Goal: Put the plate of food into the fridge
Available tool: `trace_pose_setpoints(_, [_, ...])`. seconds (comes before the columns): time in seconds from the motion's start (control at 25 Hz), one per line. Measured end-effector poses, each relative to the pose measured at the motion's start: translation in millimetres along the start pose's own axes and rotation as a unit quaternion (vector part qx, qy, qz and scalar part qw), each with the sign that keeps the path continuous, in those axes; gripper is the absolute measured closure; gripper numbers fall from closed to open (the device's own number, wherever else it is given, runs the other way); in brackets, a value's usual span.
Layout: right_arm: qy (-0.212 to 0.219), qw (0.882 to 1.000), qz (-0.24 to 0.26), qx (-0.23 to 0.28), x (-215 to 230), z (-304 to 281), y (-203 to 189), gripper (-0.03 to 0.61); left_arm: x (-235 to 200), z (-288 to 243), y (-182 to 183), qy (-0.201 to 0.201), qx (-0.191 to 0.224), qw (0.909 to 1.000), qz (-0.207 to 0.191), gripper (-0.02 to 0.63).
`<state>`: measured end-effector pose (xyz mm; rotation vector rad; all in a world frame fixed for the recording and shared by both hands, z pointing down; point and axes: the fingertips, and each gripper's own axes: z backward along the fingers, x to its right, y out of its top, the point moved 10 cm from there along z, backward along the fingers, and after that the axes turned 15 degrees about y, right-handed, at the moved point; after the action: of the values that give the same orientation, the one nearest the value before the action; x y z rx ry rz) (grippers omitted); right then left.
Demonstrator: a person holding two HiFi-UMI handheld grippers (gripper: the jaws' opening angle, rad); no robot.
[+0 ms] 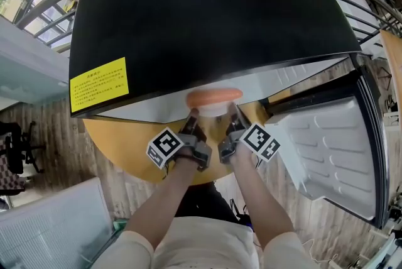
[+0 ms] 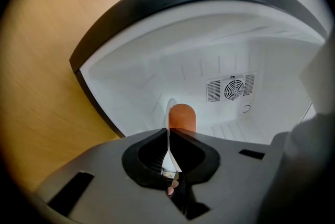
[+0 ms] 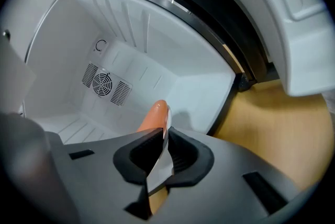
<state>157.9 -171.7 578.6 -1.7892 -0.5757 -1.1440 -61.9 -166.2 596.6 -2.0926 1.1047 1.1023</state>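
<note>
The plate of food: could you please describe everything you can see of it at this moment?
The plate is white and thin-rimmed. It carries one smooth orange sausage-like piece of food. The left gripper and the right gripper are each shut on its rim, on opposite sides, holding it roughly level at the open fridge's mouth, partly under its black top. Whether it rests on the fridge floor cannot be told.

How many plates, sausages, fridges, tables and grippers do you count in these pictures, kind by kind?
plate: 1
sausage: 1
fridge: 1
table: 1
grippers: 2, the left gripper and the right gripper
total: 6
</note>
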Motion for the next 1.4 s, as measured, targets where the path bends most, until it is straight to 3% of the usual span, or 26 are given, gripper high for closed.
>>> trace_pose_setpoints(1.4, [-0.017, 1.000, -0.015, -0.008, 32, -40, 3, 0.531, -10, -38, 7, 0.034, 0.033, 0.9987, 0.019, 0.580])
